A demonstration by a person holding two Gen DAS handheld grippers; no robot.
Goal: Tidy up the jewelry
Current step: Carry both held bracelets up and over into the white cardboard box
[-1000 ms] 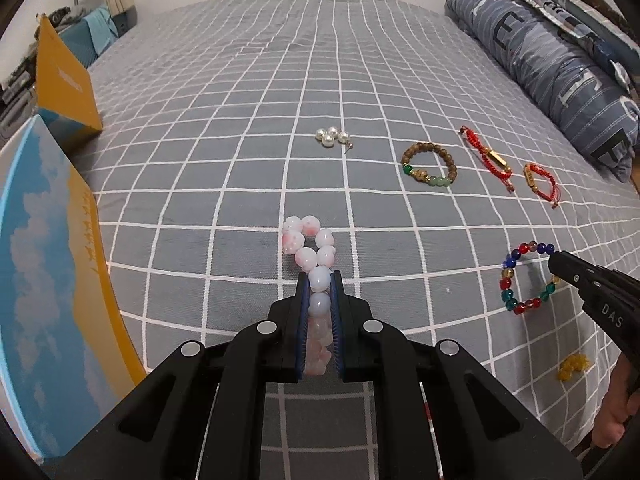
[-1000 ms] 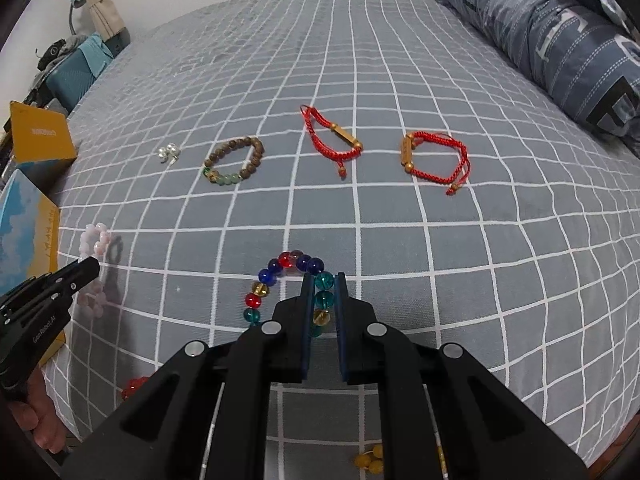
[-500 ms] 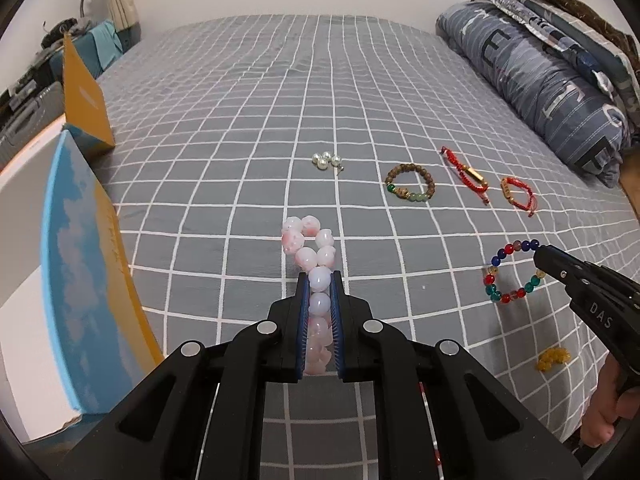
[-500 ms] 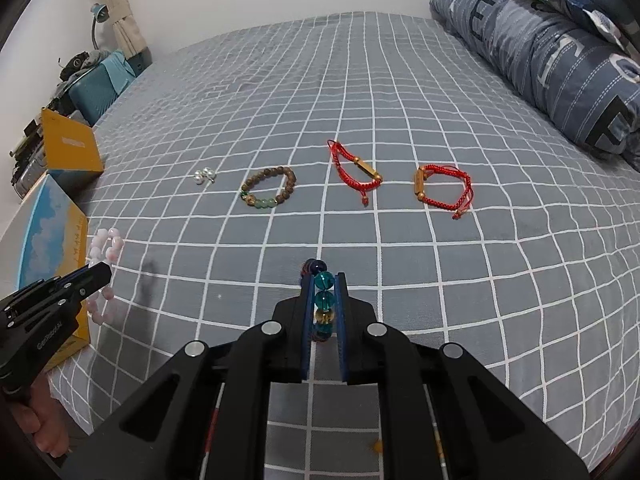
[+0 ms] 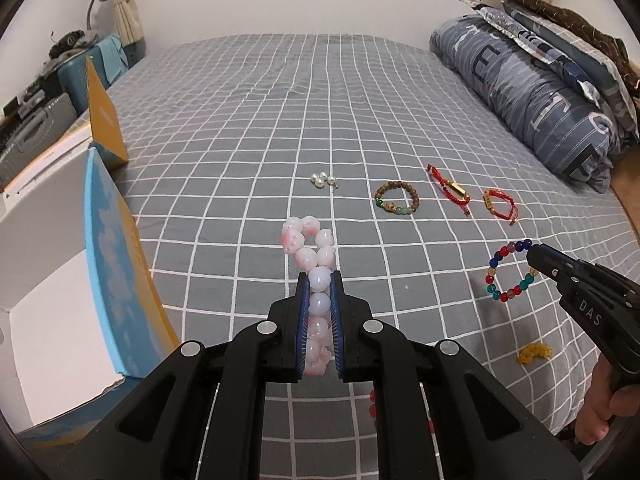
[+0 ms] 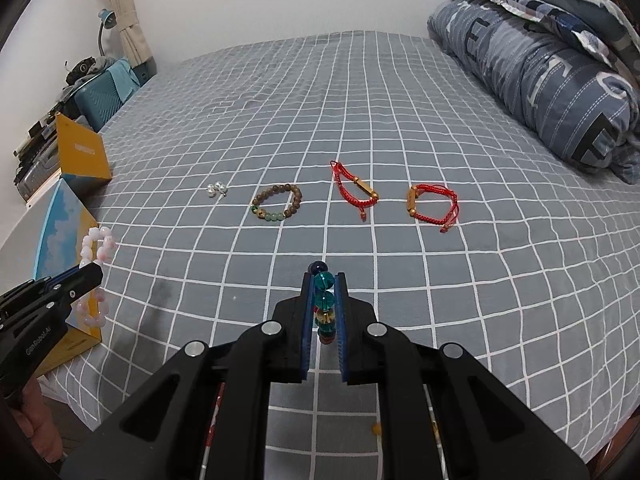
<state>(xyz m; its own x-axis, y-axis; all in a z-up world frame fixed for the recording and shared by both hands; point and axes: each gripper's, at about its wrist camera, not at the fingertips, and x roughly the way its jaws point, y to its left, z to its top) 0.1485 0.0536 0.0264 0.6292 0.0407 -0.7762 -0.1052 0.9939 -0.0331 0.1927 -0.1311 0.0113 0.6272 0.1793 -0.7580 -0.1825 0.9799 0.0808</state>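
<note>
- Bedspread (image 6: 360, 92) beyond the row of pieces: open, wide passage.
- Row across mid-bed: pearls (image 6: 217, 189), wood bracelet (image 6: 276, 204), two red cords (image 6: 354, 188) (image 6: 432, 204), apart, gaps between.
- Left edge: open box (image 5: 108, 264) walls upright.
- Right: pillows (image 6: 552, 72) block the side.

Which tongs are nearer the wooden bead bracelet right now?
Right, narrowly, as far as the views show. The right tongs, shut on the multicolored bracelet, sit slightly right of the wooden bead bracelet. The left tongs, holding the pink bracelet, sit farther left.
</note>
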